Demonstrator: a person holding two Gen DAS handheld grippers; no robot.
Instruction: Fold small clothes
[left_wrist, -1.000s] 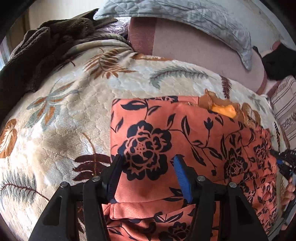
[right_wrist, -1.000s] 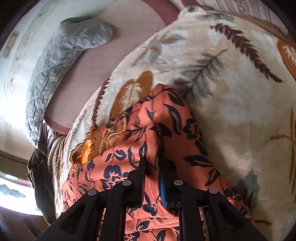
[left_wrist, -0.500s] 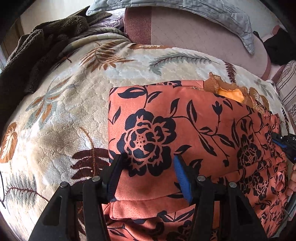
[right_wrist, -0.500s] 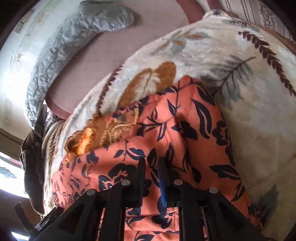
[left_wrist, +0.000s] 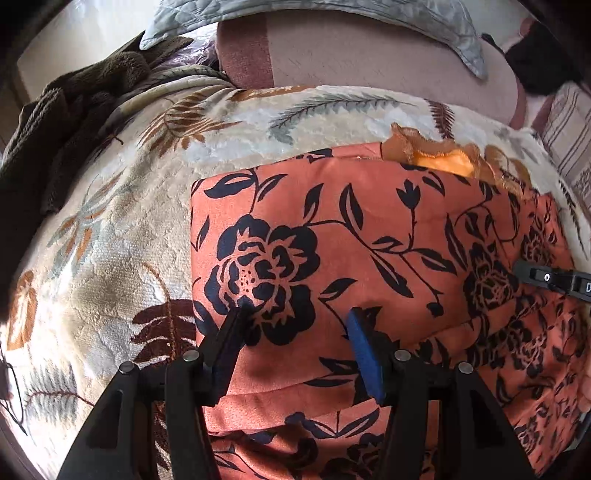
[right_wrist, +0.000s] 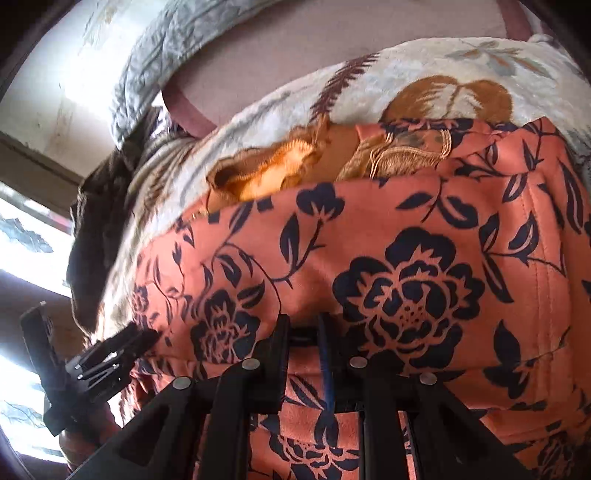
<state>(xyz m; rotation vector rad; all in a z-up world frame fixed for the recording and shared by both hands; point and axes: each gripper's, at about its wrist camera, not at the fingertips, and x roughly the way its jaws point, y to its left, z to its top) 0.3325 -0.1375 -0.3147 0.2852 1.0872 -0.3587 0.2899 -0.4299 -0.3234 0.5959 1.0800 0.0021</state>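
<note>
An orange garment with a dark floral print lies folded on a leaf-patterned blanket; its yellow embroidered neck part shows at the far edge. My left gripper is open, its fingers resting over the near folded edge of the garment. My right gripper has its jaws nearly together, pinching a fold of the same garment. The right gripper shows at the right edge of the left wrist view, and the left gripper at the lower left of the right wrist view.
A dark brown fleece lies heaped at the blanket's far left. A grey quilted pillow and a pink sheet lie beyond. A striped cloth sits at the right. A bright window is on the left.
The right gripper has swung with its fold toward the left gripper, so the garment now lies wider and flatter. The left gripper has stayed open over the near edge.
</note>
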